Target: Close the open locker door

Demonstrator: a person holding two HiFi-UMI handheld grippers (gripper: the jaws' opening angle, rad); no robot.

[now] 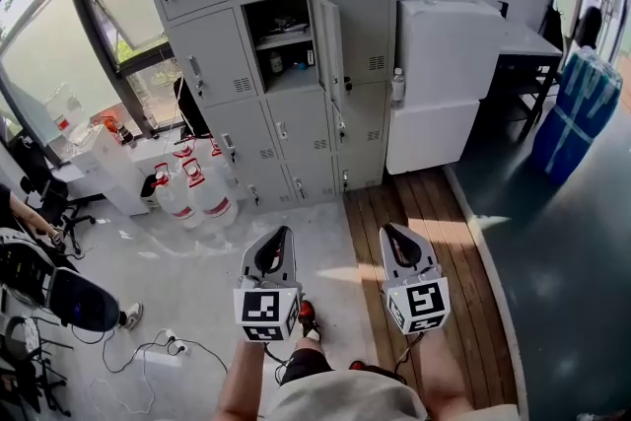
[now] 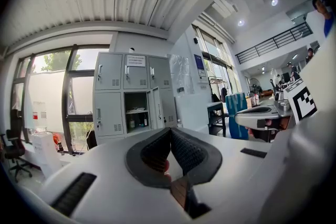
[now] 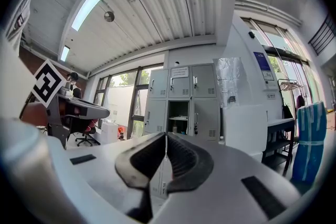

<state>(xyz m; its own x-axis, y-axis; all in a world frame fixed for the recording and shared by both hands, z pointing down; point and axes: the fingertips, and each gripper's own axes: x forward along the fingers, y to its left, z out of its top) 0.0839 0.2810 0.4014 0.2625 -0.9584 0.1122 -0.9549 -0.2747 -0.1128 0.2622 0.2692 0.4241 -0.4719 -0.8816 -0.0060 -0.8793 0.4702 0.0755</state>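
Observation:
The grey locker bank (image 1: 246,64) stands across the room against the wall. One middle compartment (image 1: 279,44) is open, with small items on its shelf. Its door (image 1: 327,49) is swung out to the right, edge-on to me. Both grippers are held low, far from the lockers and pointing toward them. My left gripper (image 1: 285,232) is shut and empty, and so is my right gripper (image 1: 387,229). The left gripper view has the open compartment (image 2: 136,111) and door (image 2: 156,108) above the closed left gripper (image 2: 169,130). The right gripper view shows the compartment (image 3: 178,117) over the closed right gripper (image 3: 166,135).
Water jugs with red caps (image 1: 197,194) stand on the floor left of the lockers. Stacked white boxes (image 1: 449,64) sit to the right, a bottle (image 1: 397,86) beside them. A blue wrapped object (image 1: 582,113) is far right. Cables (image 1: 163,345) and a chair (image 1: 74,301) lie at left.

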